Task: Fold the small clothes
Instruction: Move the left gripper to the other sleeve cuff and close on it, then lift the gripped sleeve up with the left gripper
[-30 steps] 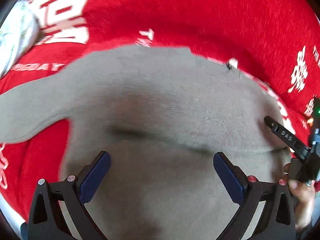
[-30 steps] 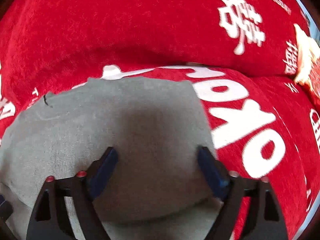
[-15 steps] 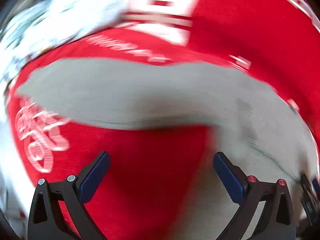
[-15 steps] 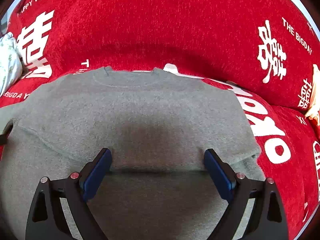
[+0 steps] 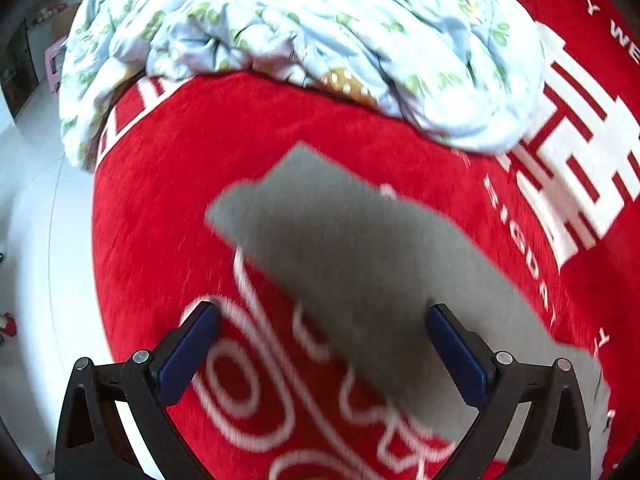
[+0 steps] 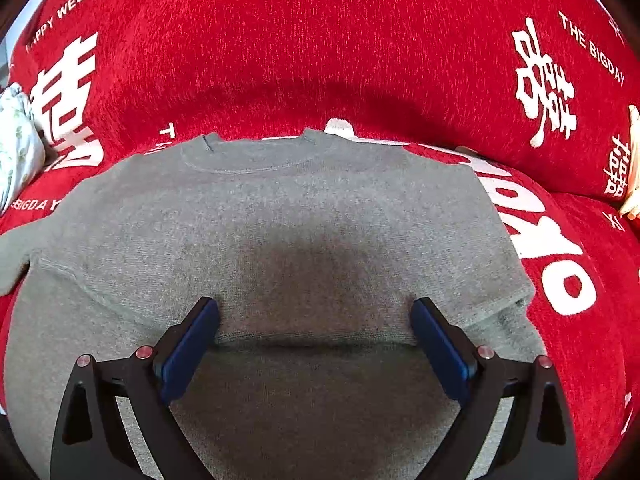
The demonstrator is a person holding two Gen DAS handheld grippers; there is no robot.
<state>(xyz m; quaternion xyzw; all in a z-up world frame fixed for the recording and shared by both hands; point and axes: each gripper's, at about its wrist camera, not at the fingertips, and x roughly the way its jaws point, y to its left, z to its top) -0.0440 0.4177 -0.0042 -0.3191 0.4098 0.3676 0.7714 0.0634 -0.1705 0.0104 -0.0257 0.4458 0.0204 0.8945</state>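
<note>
A grey knit sweater [image 6: 280, 216] lies flat on a red blanket, its collar at the far side and its right sleeve folded across the body. My right gripper [image 6: 314, 334] hovers open over the folded sleeve's lower edge, nothing between its blue pads. In the left wrist view the sweater's left sleeve [image 5: 340, 240] stretches out straight across the blanket, blurred by motion. My left gripper [image 5: 320, 344] is open just above that sleeve, its right pad over the grey cloth and its left pad over red cloth.
The red blanket [image 6: 360, 40] with white lettering covers the whole surface. A crumpled pale blue floral quilt [image 5: 300, 28] is heaped beyond the left sleeve. White floor [image 5: 28, 240] shows past the blanket's left edge. A cream object [image 6: 632, 168] sits at the far right.
My left gripper has swung left from the sweater's body to over the outstretched left sleeve. My right gripper has pulled back, bringing the whole sweater and collar into view. Both stayed open.
</note>
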